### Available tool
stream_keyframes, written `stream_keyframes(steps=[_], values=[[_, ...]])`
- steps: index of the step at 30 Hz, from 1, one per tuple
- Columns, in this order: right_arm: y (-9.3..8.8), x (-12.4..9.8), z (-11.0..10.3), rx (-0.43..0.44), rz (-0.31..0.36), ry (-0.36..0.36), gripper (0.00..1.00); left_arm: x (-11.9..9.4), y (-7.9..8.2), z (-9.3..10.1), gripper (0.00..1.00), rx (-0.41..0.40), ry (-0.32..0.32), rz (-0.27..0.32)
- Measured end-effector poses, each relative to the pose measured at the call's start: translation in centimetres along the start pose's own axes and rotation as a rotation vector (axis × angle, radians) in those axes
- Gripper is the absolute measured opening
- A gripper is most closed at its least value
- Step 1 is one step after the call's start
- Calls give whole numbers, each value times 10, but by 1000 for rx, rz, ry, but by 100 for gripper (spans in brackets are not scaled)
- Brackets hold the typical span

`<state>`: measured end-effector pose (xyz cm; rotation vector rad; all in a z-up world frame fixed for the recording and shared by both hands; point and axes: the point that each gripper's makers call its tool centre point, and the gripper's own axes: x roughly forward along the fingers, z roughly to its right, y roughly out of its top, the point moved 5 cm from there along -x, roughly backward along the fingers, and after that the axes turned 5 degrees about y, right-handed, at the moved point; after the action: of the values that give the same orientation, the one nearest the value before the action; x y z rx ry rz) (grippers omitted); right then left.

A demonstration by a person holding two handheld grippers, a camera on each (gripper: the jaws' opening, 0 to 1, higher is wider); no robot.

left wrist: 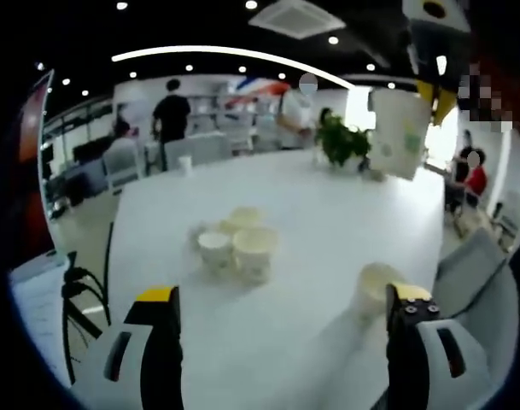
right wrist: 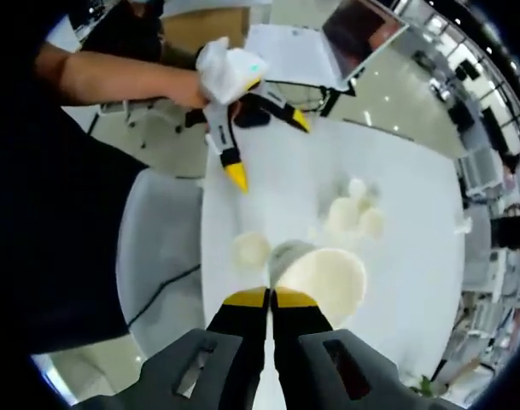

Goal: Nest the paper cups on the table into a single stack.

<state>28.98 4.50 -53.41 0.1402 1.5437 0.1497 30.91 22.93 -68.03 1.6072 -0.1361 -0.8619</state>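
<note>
Three or so white paper cups stand bunched upright in the middle of the round white table. One more cup stands alone close to my left gripper's right jaw. My left gripper is open and empty, low over the near edge. High at the upper right, my right gripper carries a paper cup. In the right gripper view my right gripper is shut on that cup's wall, above the lone cup and the cluster. A hand holds the left gripper, its jaws apart.
A potted plant and a small cup stand at the table's far side. Grey chairs ring the table, one at the right. Cables hang at the left. People stand and sit beyond.
</note>
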Motion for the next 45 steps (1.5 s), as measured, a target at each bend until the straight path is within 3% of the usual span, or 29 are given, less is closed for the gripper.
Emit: stream_keyframes(steps=[12, 34, 45], values=[[0, 9, -7, 4, -6, 25, 0, 2, -2, 2, 98, 20, 0, -7], [-6, 30, -19, 25, -24, 55, 0, 2, -5, 2, 98, -14, 10, -9], [-9, 42, -21, 26, -39, 61, 0, 5, -8, 6, 98, -11, -13, -15]])
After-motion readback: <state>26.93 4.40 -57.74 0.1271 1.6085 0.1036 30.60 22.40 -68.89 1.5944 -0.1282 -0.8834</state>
